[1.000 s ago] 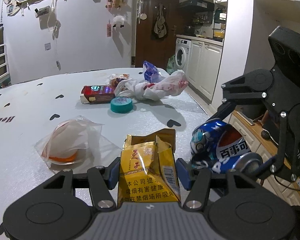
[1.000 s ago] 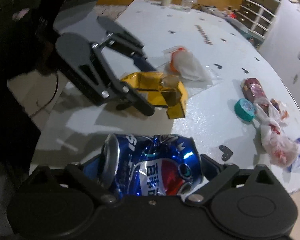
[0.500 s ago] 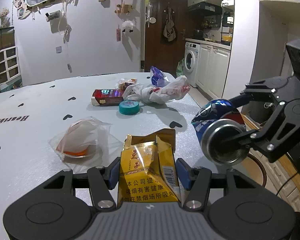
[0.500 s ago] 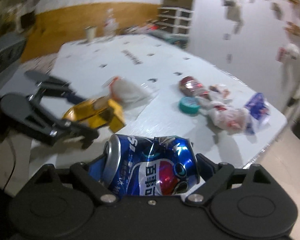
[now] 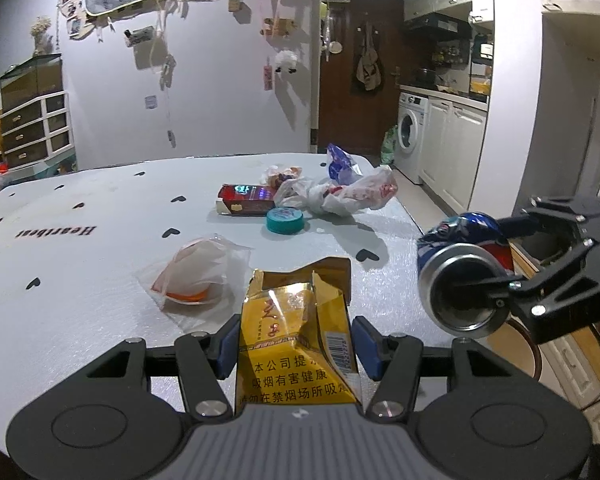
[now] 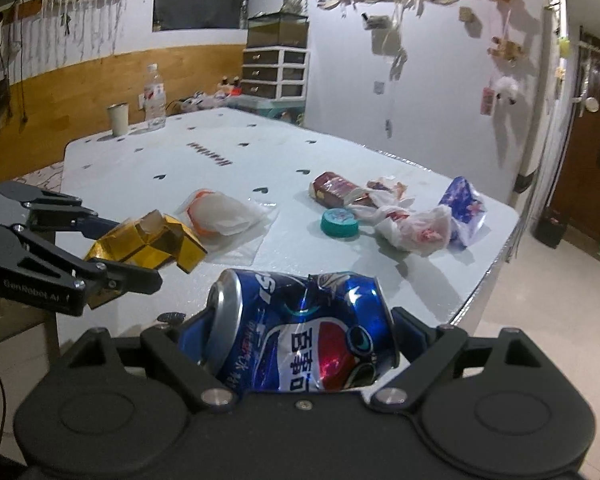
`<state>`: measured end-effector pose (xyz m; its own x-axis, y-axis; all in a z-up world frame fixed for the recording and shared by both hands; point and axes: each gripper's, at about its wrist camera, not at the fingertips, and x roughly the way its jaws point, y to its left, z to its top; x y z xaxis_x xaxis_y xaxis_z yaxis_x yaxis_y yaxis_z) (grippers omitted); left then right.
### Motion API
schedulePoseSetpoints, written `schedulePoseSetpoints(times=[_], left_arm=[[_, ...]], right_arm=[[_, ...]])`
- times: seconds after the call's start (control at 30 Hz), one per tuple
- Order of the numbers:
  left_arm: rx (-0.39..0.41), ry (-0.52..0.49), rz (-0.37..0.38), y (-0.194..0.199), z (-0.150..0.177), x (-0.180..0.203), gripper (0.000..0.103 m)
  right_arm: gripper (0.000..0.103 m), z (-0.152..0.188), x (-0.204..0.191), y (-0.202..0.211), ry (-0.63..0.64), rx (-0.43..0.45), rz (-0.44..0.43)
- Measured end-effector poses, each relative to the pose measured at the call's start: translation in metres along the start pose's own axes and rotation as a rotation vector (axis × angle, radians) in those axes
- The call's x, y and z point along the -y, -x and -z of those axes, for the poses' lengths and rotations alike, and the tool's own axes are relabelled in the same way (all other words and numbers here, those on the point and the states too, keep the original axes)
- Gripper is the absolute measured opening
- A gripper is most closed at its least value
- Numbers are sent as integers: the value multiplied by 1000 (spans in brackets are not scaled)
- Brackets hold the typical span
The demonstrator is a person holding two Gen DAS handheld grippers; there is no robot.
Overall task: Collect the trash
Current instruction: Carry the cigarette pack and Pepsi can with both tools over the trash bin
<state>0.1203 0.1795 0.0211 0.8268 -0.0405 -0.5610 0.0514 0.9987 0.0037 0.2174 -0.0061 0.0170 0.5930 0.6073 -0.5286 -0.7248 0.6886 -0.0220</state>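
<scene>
Both hands loaded: the left gripper (image 5: 296,348) clamps the yellow cigarette pack (image 5: 296,344) upright, the right gripper (image 6: 300,344) squeezes the crushed cola can (image 6: 300,332) crosswise, off the table's (image 6: 148,160) near edge. Remaining wrappers lie toward its far corner.

One can (image 6: 300,328), two cigarette packs (image 5: 296,344) (image 5: 246,199), one teal lid (image 5: 285,220).

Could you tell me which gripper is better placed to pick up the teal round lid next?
Neither is free: left gripper clamps the yellow cigarette pack, right gripper the crushed blue can. The teal round lid lies nearer the right.
</scene>
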Motion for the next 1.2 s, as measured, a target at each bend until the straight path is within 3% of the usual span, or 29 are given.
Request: schedulePoseSetpoints(times=[0.4, 1.2], left_arm=[[33, -18, 20, 4, -4, 42, 58], [26, -91, 211, -40, -13, 171, 58]], right_arm=[[92, 22, 21, 44, -92, 64, 93], [92, 105, 116, 125, -278, 34, 375]])
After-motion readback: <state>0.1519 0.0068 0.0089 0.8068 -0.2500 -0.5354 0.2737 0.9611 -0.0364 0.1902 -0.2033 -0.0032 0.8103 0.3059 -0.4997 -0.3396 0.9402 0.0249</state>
